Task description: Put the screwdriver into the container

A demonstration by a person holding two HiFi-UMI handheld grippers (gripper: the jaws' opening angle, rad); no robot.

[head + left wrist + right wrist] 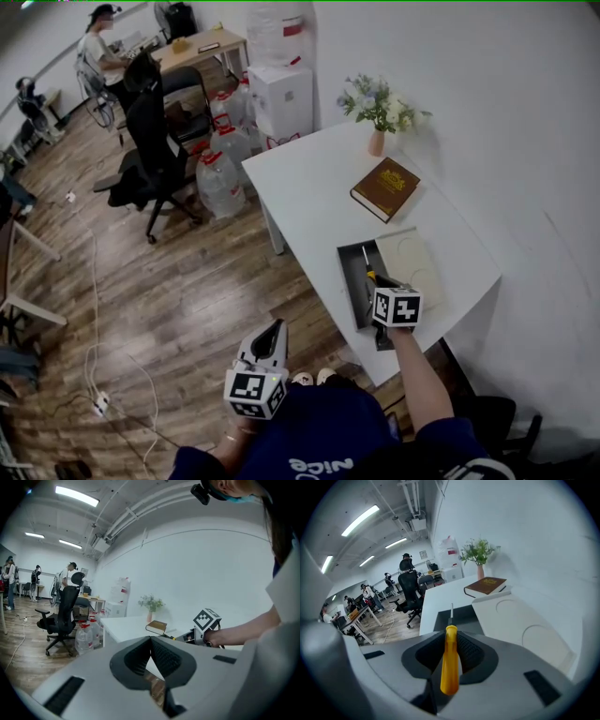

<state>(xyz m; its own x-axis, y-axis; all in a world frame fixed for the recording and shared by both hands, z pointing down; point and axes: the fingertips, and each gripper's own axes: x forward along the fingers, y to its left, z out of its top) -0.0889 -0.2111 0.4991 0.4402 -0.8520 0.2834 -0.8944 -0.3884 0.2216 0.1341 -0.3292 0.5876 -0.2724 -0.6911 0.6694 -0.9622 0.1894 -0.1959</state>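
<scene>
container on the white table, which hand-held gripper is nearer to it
Right. The right hand-held gripper is above the container, shut on the screwdriver. The left hand-held gripper is off the table, over the floor.

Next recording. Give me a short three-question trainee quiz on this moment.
1. True or false: the right gripper holds the screwdriver.
2. What lies on the table right beside the container? A) its lid B) a mug C) a phone
3. Fill in: the left gripper holds ____.
Key: 1 true; 2 A; 3 nothing.
</scene>
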